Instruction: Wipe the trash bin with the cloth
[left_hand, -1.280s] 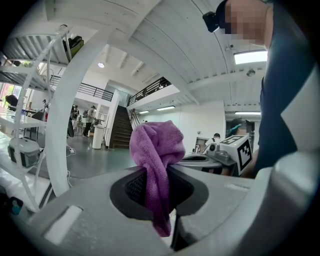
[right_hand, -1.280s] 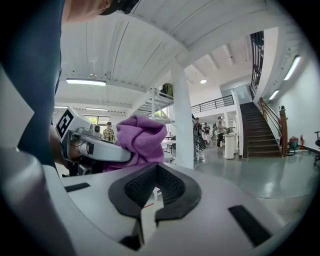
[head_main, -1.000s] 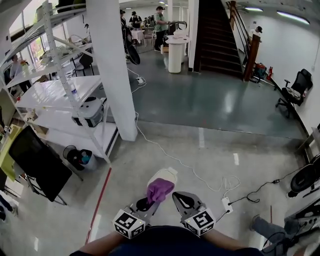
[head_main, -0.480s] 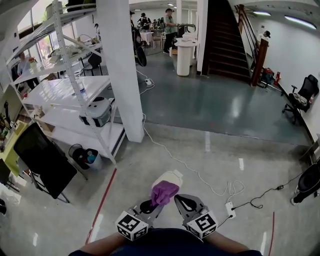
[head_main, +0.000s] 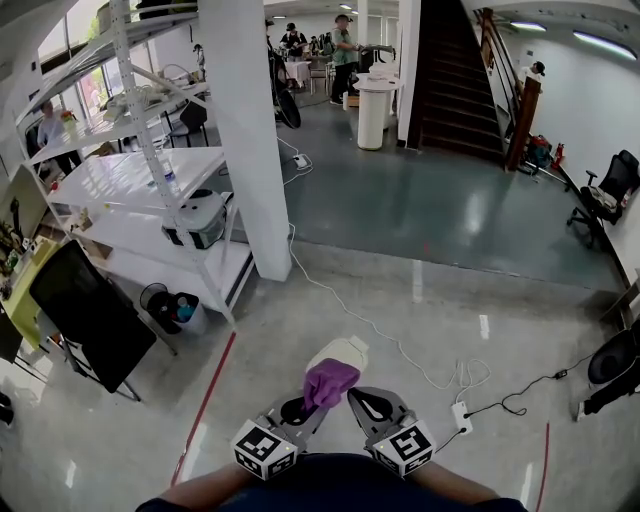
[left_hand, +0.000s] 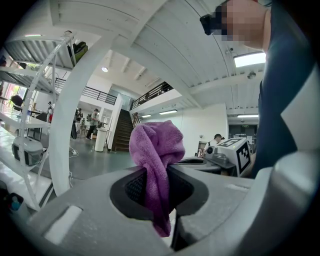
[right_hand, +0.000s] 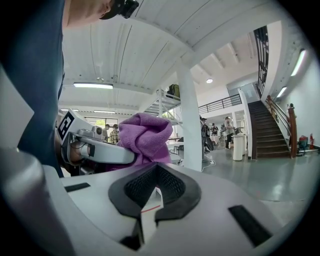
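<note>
A purple cloth (head_main: 329, 382) is bunched between the jaws of my left gripper (head_main: 303, 408), which is shut on it; the cloth (left_hand: 156, 145) sticks up past the pads and a tail hangs below. A white round-topped bin (head_main: 341, 352) stands on the floor just beyond the cloth, partly hidden by it. My right gripper (head_main: 371, 404) is held beside the left one, shut with nothing in it. In the right gripper view its pads (right_hand: 172, 192) meet with only a thin slit, and the cloth (right_hand: 145, 135) and left gripper (right_hand: 100, 151) show to the left.
A white pillar (head_main: 248, 140) rises ahead on the left, with white shelving (head_main: 130, 180) and a small black bin (head_main: 160, 305) beside it. A white cable (head_main: 370, 325) and power strip (head_main: 462, 416) lie on the floor. Stairs (head_main: 455, 70) and several people stand far back.
The head view has shifted a little, so pillar and shelves sit slightly further right. Both grippers hold the same pose and the cloth stays clamped in the left one.
</note>
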